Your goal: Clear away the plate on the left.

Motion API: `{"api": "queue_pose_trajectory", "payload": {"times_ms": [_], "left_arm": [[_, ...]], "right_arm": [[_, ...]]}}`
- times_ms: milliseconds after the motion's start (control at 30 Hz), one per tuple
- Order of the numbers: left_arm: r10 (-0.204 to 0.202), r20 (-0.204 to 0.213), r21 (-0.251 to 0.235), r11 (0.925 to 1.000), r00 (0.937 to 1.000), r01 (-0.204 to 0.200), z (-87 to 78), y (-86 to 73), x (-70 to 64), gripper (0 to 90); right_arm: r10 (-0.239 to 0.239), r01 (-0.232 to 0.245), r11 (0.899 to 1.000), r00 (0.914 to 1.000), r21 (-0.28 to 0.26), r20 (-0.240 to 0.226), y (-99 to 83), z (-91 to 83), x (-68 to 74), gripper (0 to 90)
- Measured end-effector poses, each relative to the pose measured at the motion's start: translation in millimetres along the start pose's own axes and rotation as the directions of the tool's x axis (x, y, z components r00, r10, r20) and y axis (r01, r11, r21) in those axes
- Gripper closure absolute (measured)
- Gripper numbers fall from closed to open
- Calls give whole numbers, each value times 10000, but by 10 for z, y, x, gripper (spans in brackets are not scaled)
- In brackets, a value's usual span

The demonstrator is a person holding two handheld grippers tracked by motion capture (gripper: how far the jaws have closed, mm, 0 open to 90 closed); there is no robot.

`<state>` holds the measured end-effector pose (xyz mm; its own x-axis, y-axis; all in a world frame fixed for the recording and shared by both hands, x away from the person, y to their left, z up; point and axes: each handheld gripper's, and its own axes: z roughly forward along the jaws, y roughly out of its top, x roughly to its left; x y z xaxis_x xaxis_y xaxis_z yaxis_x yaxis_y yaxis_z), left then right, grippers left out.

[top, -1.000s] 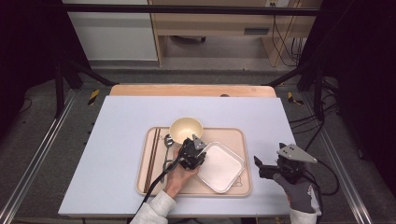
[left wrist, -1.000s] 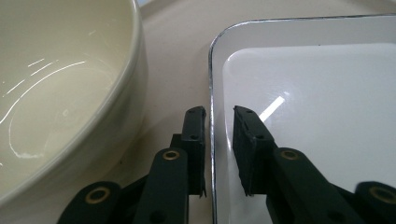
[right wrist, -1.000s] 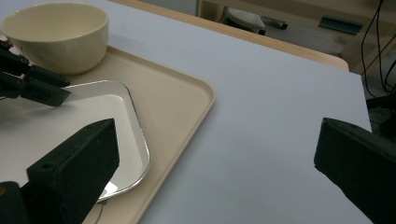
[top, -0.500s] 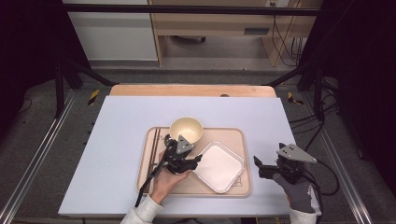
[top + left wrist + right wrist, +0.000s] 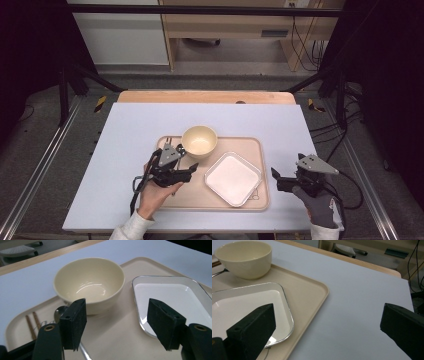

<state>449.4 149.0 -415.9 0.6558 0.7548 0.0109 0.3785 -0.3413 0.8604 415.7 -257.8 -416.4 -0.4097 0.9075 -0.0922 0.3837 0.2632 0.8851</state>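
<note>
Left gripper view | your left gripper (image 5: 117,327) jaws wide, empty | risk: clipping bowl (image 5: 89,283) rim, tipping it onto spoon (image 5: 60,312)

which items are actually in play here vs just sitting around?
In play:
- left gripper, jaws open, over the tray
- cream bowl, empty
- white square plate, empty
- spoon and chopsticks beside the bowl

Just sitting around:
- right gripper, open, off the tray over the table
- cables on the floor behind
</note>
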Motion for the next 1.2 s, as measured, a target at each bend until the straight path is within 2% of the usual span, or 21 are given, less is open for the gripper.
{"api": "queue_pose_trajectory", "payload": {"times_ms": [267, 367, 500, 600, 733, 833, 900, 1033, 1200], "left_arm": [[-70, -455, -101, 9999, 9989, 66, -217, -141, 231, 266], [-348, -605, -172, 9993, 9976, 338, -272, -231, 315, 257], [-528, -789, -220, 9984, 9955, 512, -337, -305, 414, 249], [-490, -851, -236, 9986, 9952, 471, -387, -350, 461, 241], [-629, -1050, -301, 9977, 9925, 600, -446, -431, 532, 234], [-407, -1276, -175, 9991, 9910, 388, -476, -477, 577, 229], [-421, -1219, -227, 9990, 9917, 396, -503, -500, 616, 225], [-698, -1213, -375, 9971, 9902, 657, -542, -550, 662, 221], [-816, -1246, -363, 9963, 9888, 776, -547, -579, 688, 221]], "right_arm": [[33, -33, 10000, 10000, 70, 16, -3, 5, 7, 3], [69, -69, 9999, 10000, 87, 16, -5, 5, 6, 3], [-30, 29, 9999, 10000, 144, 54, -16, 20, -2, 3], [-15, 14, 9998, 10000, 195, 57, -24, 28, -2, 3], [-23, 22, 9997, 10000, 241, 39, -28, 33, 3, 3], [-38, 37, 9997, 10000, 257, 34, -29, 36, 4, 3], [-50, 48, 9996, 10000, 267, 56, -30, 34, -1, 3], [-58, 56, 9997, 9999, 245, 107, -31, 25, -13, 3], [-38, 34, 9996, 9999, 270, 151, -37, 27, -21, 3]]}}
